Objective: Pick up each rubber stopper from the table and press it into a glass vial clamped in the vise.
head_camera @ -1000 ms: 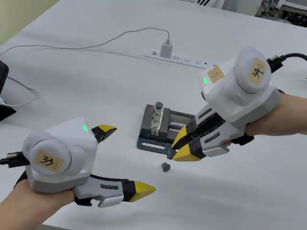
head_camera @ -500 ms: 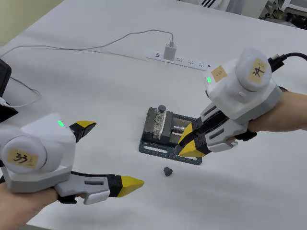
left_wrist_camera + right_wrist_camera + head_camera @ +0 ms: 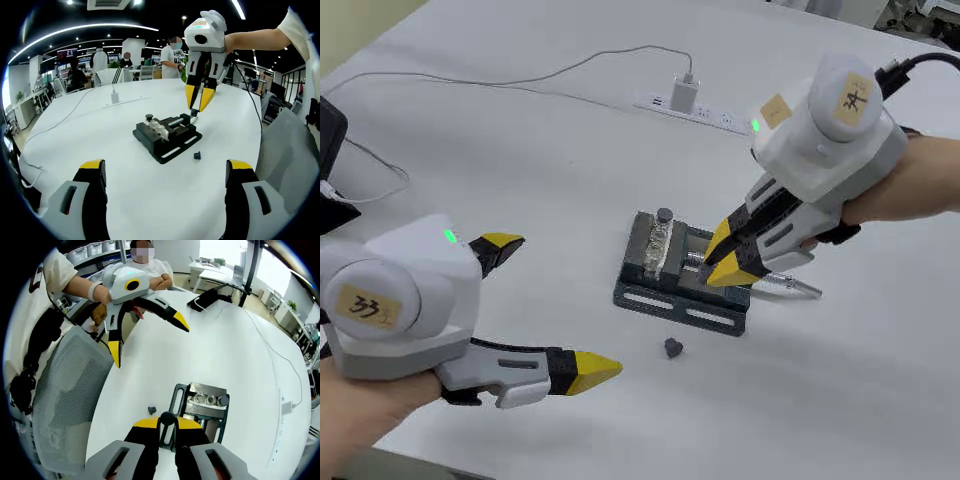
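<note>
A black vise (image 3: 632, 296) stands mid-table and clamps a row of glass vials (image 3: 659, 247); the far vial carries a dark stopper (image 3: 664, 215). My right gripper (image 3: 723, 257) hovers over the vise's handle end, its jaws shut on a dark rubber stopper (image 3: 167, 418) pinched between the yellow tips. Another loose stopper (image 3: 672, 347) lies on the table just in front of the vise and appears again (image 3: 197, 155). My left gripper (image 3: 548, 305) hangs wide open at the lower left, holding nothing, well short of the vise (image 3: 165, 135).
The vise's silver crank handle (image 3: 792, 288) sticks out to the right under my right gripper. A white power strip (image 3: 695, 108) with a plugged charger and cable lies at the back. A black device (image 3: 328, 170) sits at the left edge. People stand beyond the table.
My right gripper has risen from the table beside the loose stopper and moved back over the vise's handle end, jaws unchanged. The left gripper stays open, drifting slightly left.
</note>
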Available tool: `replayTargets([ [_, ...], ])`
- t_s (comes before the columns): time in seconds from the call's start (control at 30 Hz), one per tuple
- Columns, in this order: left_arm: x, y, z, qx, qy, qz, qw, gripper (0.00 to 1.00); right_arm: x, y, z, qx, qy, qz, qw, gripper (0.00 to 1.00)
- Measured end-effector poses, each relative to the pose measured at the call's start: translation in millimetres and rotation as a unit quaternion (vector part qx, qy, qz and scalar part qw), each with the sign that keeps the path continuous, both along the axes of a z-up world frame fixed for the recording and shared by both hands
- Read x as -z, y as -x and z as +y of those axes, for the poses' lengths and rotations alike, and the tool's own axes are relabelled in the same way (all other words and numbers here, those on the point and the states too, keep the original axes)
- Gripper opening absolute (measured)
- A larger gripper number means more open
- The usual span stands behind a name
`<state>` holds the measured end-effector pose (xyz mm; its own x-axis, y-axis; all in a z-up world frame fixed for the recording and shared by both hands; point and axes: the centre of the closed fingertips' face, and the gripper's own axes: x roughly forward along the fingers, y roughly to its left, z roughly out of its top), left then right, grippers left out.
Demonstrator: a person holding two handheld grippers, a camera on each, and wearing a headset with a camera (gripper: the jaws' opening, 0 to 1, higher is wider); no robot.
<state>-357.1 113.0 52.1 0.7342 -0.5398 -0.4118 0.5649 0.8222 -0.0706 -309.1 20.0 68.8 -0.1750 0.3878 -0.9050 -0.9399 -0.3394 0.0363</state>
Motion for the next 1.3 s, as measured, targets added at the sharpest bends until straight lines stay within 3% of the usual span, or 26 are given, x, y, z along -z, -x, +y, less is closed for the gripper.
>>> replayTargets([
  [0.33, 1.2, -1.9, -3.6, 0.013, -0.011, 0.002, 0.9999, 0.98, -5.9, -27.7, 11.5, -0.060, 0.034, -0.048, 0.9965, 0.06],
  [0.53, 3.1, -3.5, -5.2, 0.014, -0.012, 0.004, 0.9998, 0.98, -1.9, -36.5, 16.9, -0.098, 0.052, -0.066, 0.9917, 0.06],
  [0.63, 2.8, -5.2, -6.0, 0.015, -0.011, 0.004, 0.9998, 0.98, 0.5, -39.7, 20.0, -0.128, 0.060, -0.077, 0.9870, 0.06],
  [0.8, 2.9, -7.6, -6.7, 0.016, -0.012, 0.005, 0.9998, 0.97, 3.5, -45.3, 30.2, -0.149, 0.059, -0.079, 0.9840, 0.05],
  [1.17, 5.7, -7.7, -7.1, 0.013, -0.009, 0.010, 0.9998, 0.96, 19.2, -53.7, 45.0, -0.203, 0.069, -0.096, 0.9721, 0.05],
  [1.3, 5.9, -7.2, -5.6, 0.011, -0.008, 0.011, 0.9998, 0.96, 22.8, -52.6, 45.2, -0.195, 0.076, -0.091, 0.9735, 0.05],
])
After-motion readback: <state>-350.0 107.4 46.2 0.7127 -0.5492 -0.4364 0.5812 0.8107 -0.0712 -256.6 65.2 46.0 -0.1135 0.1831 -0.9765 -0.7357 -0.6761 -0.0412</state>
